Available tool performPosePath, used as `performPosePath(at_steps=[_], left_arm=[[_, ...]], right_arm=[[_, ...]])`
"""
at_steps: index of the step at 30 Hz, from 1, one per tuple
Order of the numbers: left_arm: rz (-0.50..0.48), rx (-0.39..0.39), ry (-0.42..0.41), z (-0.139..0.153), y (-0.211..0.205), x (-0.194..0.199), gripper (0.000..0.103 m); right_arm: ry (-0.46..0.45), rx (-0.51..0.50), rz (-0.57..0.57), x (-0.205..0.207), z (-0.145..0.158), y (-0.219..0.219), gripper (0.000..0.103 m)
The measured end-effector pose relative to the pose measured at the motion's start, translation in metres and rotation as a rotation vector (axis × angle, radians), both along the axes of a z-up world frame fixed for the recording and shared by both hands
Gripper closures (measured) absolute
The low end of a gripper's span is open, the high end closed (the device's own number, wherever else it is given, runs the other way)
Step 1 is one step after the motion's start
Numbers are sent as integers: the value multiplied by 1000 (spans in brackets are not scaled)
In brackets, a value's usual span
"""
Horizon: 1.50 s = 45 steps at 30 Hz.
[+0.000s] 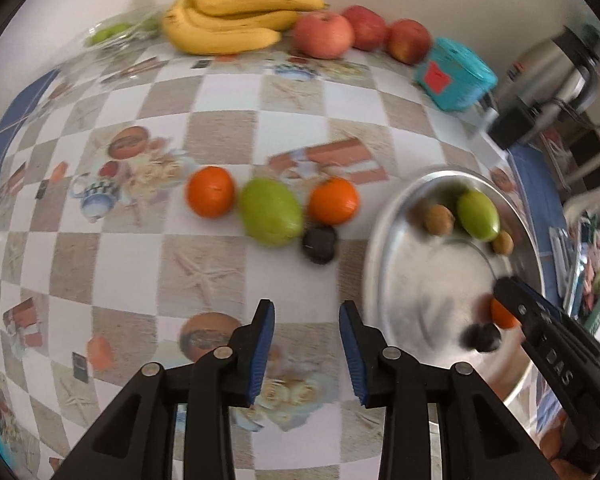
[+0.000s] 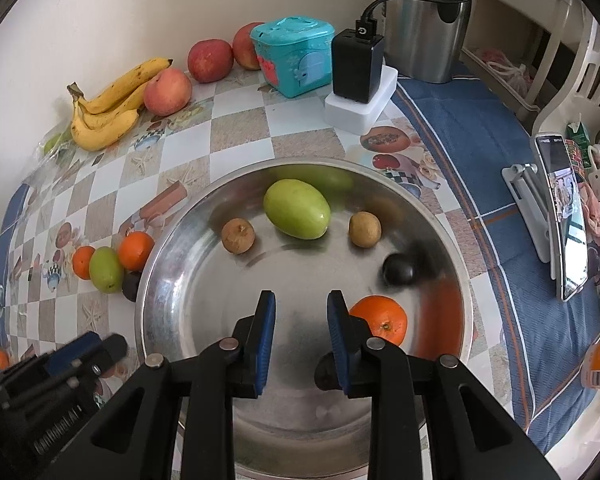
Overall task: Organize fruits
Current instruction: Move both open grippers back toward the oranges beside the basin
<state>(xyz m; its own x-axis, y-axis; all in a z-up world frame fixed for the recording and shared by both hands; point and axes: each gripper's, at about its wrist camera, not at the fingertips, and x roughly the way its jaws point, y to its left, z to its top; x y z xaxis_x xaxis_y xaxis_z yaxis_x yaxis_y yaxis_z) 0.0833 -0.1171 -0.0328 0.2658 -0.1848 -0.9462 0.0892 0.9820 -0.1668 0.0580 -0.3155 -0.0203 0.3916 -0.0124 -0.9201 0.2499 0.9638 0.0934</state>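
Teal tub, black charger on white box, steel flask, phone on stand.

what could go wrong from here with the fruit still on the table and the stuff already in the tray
1. The loose fruit sit close together: the dark fruit lies against the green fruit and an orange, so the open left gripper may nudge one rolling.
2. The tray is smooth; the orange in it sits just beside the open right gripper and could get bumped.

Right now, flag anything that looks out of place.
Nothing is spilled or damaged. Only a cluster still lies on the tablecloth left of the metal tray: two oranges, a green fruit and a dark one.
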Motion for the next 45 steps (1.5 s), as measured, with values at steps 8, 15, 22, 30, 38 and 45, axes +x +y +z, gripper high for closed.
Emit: performPosePath(at_steps=[8,15,22,30,38,45], left_arm=[[87,-5,1,1,29,10,66],[106,26,6,-2,33,12,39],[116,80,19,-10,34,13,25],[163,119,32,-15,46,15,5],[186,152,21,-11,60,21,2],[214,181,-33,3,78,27,0]], right_arm=[[-13,6,33,0,6,10,76],[-12,-9,39,1,7,14,59],[16,-45,78,3,-2,21,39],[32,-77,100,5,-6,27,34],[26,-90,113,6,-6,29,15],[-18,-89,113,6,0,31,11]])
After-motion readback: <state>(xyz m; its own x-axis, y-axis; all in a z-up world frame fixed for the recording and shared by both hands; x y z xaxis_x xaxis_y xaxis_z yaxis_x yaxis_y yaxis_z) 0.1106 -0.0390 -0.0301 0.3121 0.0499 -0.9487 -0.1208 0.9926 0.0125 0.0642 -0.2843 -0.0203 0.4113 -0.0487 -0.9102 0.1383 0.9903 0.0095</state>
